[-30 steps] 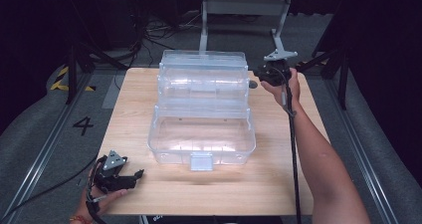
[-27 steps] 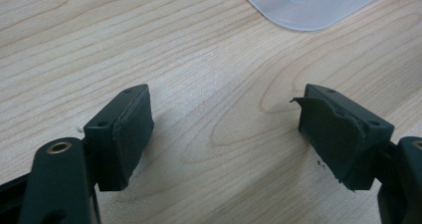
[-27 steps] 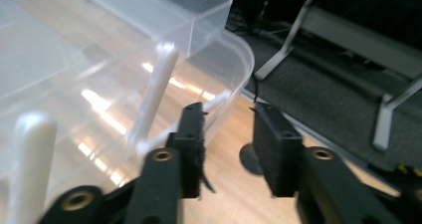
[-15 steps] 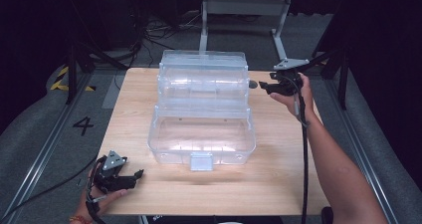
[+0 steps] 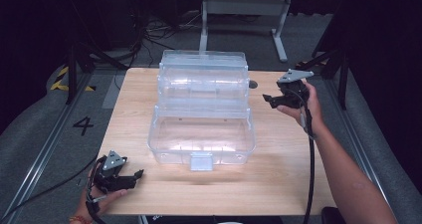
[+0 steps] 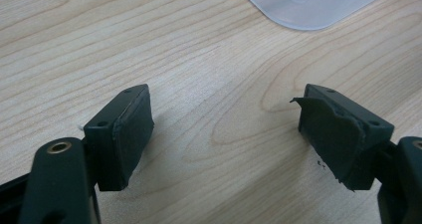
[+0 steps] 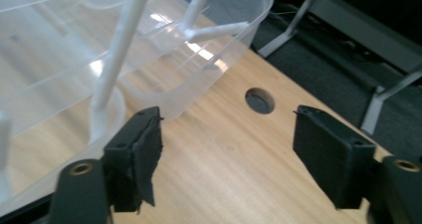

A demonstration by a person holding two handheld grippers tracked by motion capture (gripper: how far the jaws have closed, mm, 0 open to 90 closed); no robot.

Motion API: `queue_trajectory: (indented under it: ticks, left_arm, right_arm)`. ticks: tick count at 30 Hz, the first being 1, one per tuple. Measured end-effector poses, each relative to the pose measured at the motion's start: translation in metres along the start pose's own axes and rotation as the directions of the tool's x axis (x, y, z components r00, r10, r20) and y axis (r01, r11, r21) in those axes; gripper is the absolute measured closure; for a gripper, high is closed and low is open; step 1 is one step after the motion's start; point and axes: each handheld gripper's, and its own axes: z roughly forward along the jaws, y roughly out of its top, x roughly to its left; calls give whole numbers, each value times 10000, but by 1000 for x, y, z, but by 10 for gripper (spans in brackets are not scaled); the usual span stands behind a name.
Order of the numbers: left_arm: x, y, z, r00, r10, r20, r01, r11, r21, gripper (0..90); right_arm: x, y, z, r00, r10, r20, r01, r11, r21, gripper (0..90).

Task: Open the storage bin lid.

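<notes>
At the bottom left of the high view, the left gripper (image 5: 133, 176) rests low over the light wooden table (image 5: 278, 179), its jaws wide apart and empty; the left gripper view has bare wood grain between them, with one rounded corner of the clear plastic box at the upper right of that frame. The clear plastic tiered storage box (image 5: 201, 112) stands in the middle of the table, opened out, its lower tray toward the bottom of the frame and its stepped upper trays toward the top, so its long axis runs left to right across the picture. The right gripper (image 5: 267, 99) hangs at the right of centre, level with the upper trays and just off their right end, its jaws pointing left at the box. These jaws have just been opening and now stand wide with nothing between them. The right gripper view puts the box's white hinge arm (image 7: 117, 45) at the upper left, beyond the jaws. The right hand is by far the nearer to that end.
</notes>
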Motion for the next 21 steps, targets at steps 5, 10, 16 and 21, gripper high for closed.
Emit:
queue_trajectory:
  ticks: [5,10,16,21]
  left_arm:
    - [0,0,0,10000,-1,-6,1,10000,-13,220]
    - [0,0,0,10000,-26,-12,26,10000,-45,219]
    - [0,0,0,10000,-27,-11,27,10000,-43,219]
    - [0,0,0,10000,-18,-30,18,10000,-30,218]
  right_arm:
    - [11,-11,-7,9992,-384,68,383,9991,176,226]
    - [15,-22,-10,9997,-197,-122,202,9989,428,190]
    - [20,-41,-18,9998,-162,122,159,9995,284,200]
    - [24,-59,-26,9999,70,121,-72,9999,155,202]
